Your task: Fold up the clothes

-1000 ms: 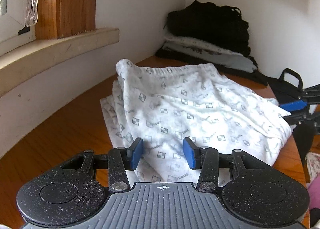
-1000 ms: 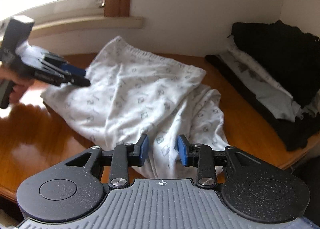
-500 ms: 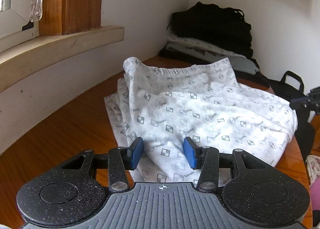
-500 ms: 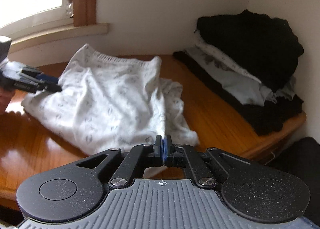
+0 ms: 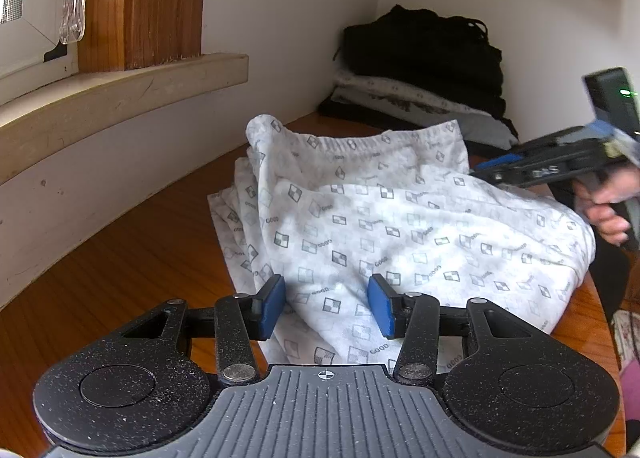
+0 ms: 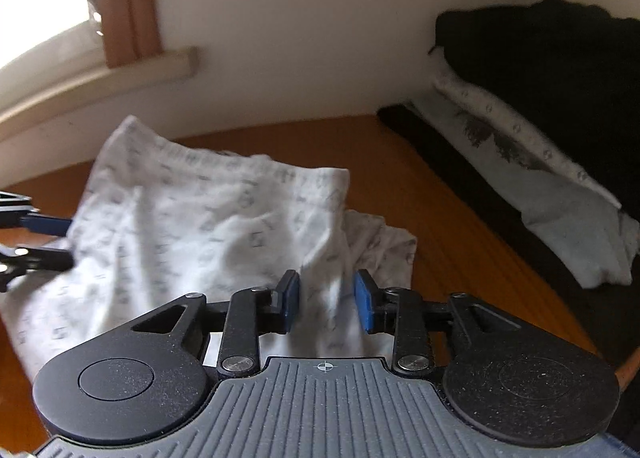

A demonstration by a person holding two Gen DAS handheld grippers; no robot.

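Note:
A white garment [image 5: 400,225] printed with small checked squares lies rumpled on the wooden table [image 5: 132,258], its elastic waistband toward the wall. My left gripper [image 5: 327,308] hovers open over the garment's near edge, with cloth below its blue pads and nothing pinched. My right gripper [image 6: 326,304] is over the garment's [image 6: 192,217] right part, its jaws opening, and the fabric seen between the pads is not pressed. In the left wrist view the right gripper [image 5: 492,169] reaches in near the waistband's right corner, held by a hand [image 5: 608,209]. The left gripper [image 6: 52,242] shows at the right wrist view's left edge.
A stack of folded clothes [image 5: 424,69], black over white and grey, fills the back corner by the wall. A window sill [image 5: 120,89] runs along the left. The table's edge [image 5: 596,298] lies just right of the garment, with a dark bag beyond it.
The right gripper closed fully, then parted again, and swept in over the garment toward the waistband. The left gripper stayed put.

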